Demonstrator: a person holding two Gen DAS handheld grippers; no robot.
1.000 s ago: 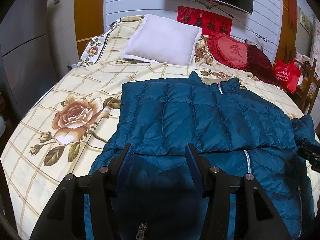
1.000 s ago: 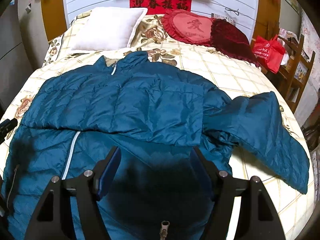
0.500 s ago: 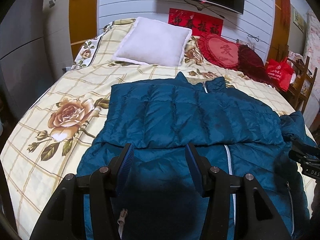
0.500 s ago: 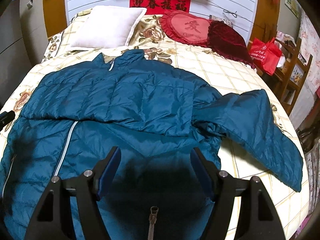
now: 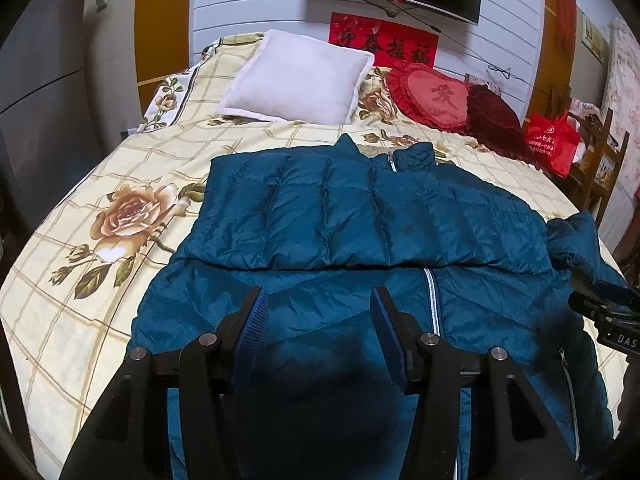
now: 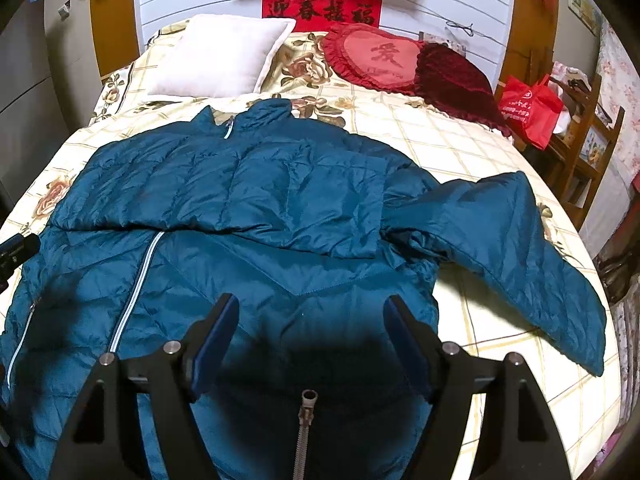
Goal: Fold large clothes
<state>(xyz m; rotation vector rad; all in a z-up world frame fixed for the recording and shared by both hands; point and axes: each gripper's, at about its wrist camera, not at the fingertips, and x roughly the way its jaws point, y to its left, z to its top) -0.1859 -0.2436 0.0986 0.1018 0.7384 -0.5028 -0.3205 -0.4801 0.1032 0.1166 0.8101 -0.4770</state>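
Observation:
A large teal puffer jacket (image 5: 360,216) lies front up on the bed, collar toward the pillows; it also fills the right wrist view (image 6: 240,200). One sleeve (image 5: 304,216) is folded flat across the chest. The other sleeve (image 6: 512,240) sticks out to the right over the bedspread. My left gripper (image 5: 318,312) is open and empty above the jacket's lower left part. My right gripper (image 6: 310,320) is open and empty above the lower right part, with a zipper pull (image 6: 308,400) below it.
The bed has a cream floral bedspread (image 5: 100,240). A white pillow (image 5: 296,80), a red heart cushion (image 5: 432,96) and a dark red cushion (image 6: 452,72) lie at the head. A red bag (image 6: 528,108) sits on a wooden chair at the right.
Both grippers have drawn back and risen a little, so more of the jacket's hem and the bed shows. The jacket has not moved. Both grippers stay open.

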